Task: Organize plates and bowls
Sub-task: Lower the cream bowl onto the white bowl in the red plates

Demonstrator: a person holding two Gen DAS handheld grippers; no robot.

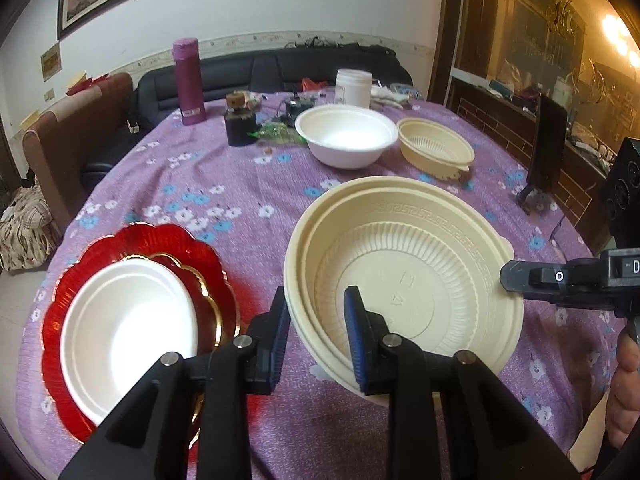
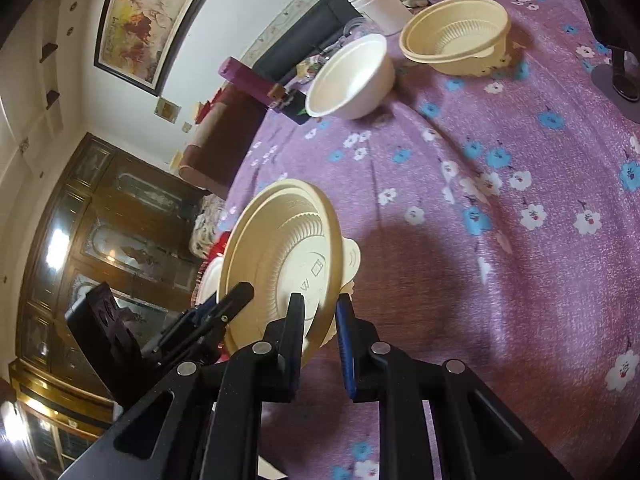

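The left gripper (image 1: 318,332) is clamped on the near rim of the cream bowl (image 1: 404,264), one blue pad inside the wall and one outside; its black body cuts off the bowl's nearest edge. The right gripper (image 2: 320,330) pinches the opposite rim, close to a small tab handle, and in its own view the bowl (image 2: 280,252) appears tilted and seen half from the side (its far wall is hidden behind itself). The bowl looks like two nested shells, though the seam is hard to follow. It seems raised off the purple flowered tablecloth (image 1: 248,184), but the gap beneath it is not clearly visible.

Only the left view shows the red scalloped plate (image 1: 132,248) with a white dish (image 1: 128,328) on it, just left of the gripper; the right view catches only a sliver of red behind the bowl. The left view also shows part of a hand (image 1: 624,392) at its right edge.

Farther off stand a white bowl (image 1: 346,134) and a second cream bowl (image 1: 436,148), side by side, then a purple flask (image 1: 188,80) and a white jar (image 1: 353,87).
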